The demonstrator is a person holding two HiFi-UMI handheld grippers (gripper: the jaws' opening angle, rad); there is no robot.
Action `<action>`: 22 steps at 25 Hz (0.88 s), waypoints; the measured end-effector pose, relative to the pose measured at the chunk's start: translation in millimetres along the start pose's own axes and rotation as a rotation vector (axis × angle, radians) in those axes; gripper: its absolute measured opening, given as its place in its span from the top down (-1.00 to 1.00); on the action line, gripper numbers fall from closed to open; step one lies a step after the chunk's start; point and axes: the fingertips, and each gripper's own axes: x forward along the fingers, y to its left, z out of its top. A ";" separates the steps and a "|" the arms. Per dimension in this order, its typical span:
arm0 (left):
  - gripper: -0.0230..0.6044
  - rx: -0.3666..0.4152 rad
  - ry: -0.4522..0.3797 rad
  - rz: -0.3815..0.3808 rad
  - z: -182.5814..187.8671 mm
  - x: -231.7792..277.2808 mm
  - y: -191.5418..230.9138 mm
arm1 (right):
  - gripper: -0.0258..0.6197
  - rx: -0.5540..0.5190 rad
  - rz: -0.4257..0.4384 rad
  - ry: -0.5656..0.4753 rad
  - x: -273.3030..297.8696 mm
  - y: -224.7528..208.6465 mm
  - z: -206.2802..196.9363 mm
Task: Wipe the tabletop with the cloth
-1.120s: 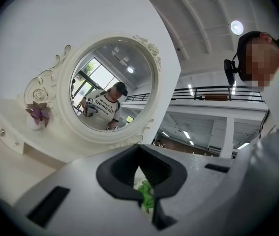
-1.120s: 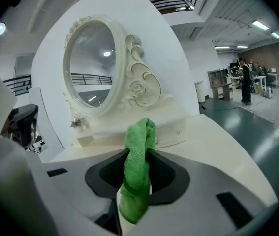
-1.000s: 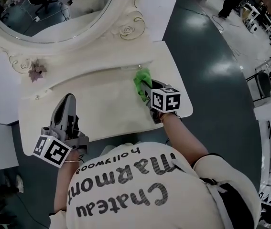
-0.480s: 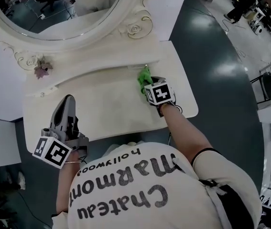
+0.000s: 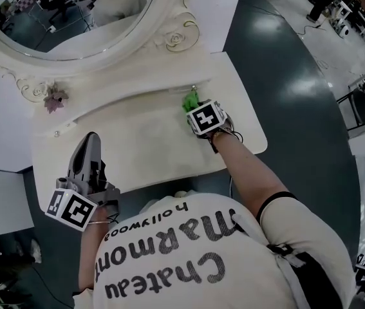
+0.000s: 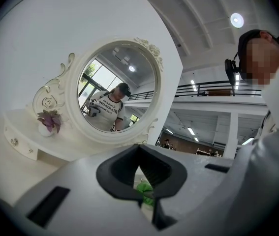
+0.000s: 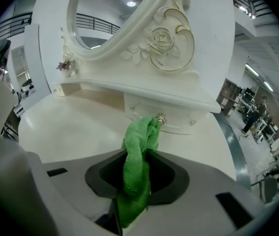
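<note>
Right gripper [image 7: 129,203]: jaws clamped tight on the cloth [image 7: 138,151]. We see the green strip pinched between them, its bunched end sticking forward along the jaw axis. That end sits at the back right of the tabletop [image 5: 143,147], at the drawer knob [image 7: 162,119]; we cannot confirm contact. The cloth lies ahead of the gripper, so we judge the surface left to wipe lies leftward and back toward us. Left gripper [image 5: 91,140]: rests at the front left edge, jaws together, holding nothing, well apart from the cloth. Right hand is the nearer.
</note>
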 end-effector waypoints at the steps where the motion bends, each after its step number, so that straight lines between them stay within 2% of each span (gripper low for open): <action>1: 0.90 0.001 -0.001 -0.005 -0.3 1.3 -1.2 | 0.57 -0.005 -0.003 0.006 0.4 0.4 -0.5; 15: 0.90 0.003 0.000 -0.012 -3.1 -1.9 -9.8 | 0.58 -0.094 -0.001 -0.021 -1.9 -1.3 -4.7; 22: 0.90 0.002 0.006 -0.035 -7.1 7.5 -16.4 | 0.58 -0.070 -0.046 -0.013 -7.7 -31.0 -16.7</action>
